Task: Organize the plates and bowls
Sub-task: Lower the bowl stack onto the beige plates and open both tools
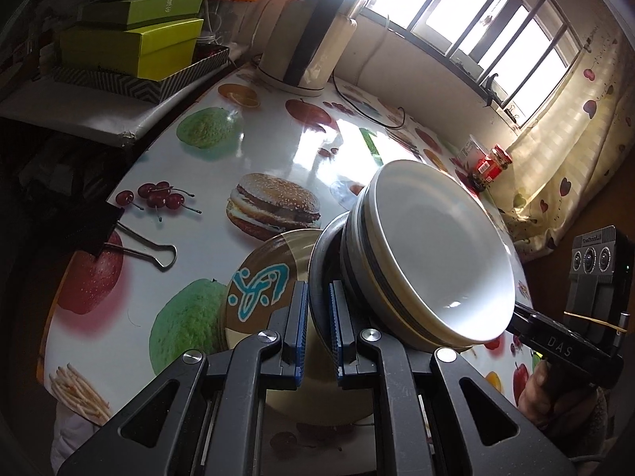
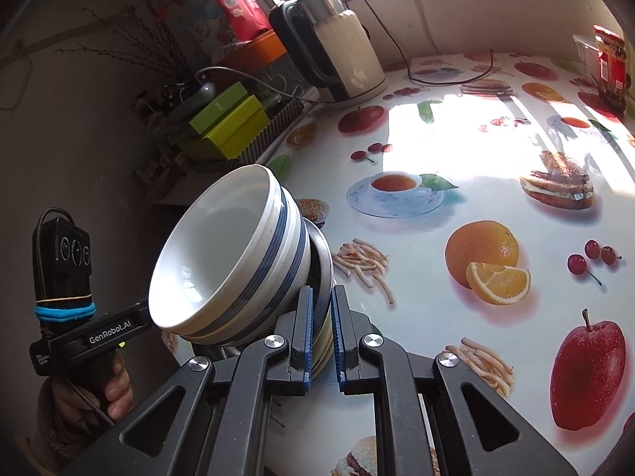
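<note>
While both tools clamp the rim of the same metal plate (image 1: 317, 261), the left tool (image 1: 317, 329) grips it from one side and the right tool (image 2: 322, 333) from the other. Stacked white bowls (image 1: 432, 254) with blue bands sit tilted on that plate, held above the fruit-print worktop (image 1: 278, 146). Just left of them lies a beige plate (image 1: 262, 277) with a blue motif. A kettle (image 2: 337, 51) stands at the far edge.
</note>
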The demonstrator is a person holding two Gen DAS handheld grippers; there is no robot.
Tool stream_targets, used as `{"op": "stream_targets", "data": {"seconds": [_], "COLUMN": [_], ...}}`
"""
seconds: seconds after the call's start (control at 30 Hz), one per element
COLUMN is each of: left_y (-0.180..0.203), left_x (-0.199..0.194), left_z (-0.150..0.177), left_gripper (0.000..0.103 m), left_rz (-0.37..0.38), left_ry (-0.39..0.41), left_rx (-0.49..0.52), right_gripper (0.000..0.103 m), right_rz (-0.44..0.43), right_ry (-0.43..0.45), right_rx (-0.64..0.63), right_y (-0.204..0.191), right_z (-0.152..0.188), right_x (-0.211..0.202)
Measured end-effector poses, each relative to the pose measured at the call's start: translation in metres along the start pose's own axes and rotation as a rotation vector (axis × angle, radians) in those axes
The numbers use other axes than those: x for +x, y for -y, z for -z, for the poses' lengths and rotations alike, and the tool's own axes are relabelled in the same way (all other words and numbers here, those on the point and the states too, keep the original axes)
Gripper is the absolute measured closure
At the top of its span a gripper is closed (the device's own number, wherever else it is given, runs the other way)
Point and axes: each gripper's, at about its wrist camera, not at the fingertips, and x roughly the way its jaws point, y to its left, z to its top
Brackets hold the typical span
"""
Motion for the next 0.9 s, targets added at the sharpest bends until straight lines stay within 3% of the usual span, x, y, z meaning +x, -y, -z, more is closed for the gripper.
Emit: {"op": "stream_targets", "data": {"seconds": [0.9], "left_y": [-0.024], "left_x": [-0.001], "left_z": [0.007], "left_gripper": [0.094], "left_rz": [-0.026], "left_ry": [-0.001], "left_rx": [-0.041], "right_gripper": [0.093], "right_rz": [-0.011], "right_ry": [-0.044], "right_rx": [-0.027], "right_y": [-0.014], "right_z": [0.003], "right_x": [0.025]}}
